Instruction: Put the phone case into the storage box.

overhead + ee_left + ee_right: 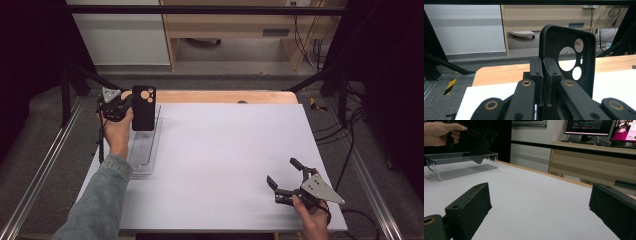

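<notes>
In the upper left of the high view, the left gripper point(122, 106) is holding a black phone case point(143, 108) upright, its jaws clamping the case's edge, long axis vertical, directly above the far end of the clear tray point(145, 150). The right gripper point(285, 176) is resting at the lower right of the tabletop point(225, 150), jaws spread wide and gripping nothing, well apart from the case.

A lab test bench

A white table point(220, 160) stands inside a black metal frame point(200, 9) on grey carpet. Loose cables point(305, 30) hang by a wooden desk point(594, 157) carrying lit monitors point(589, 127).
</notes>
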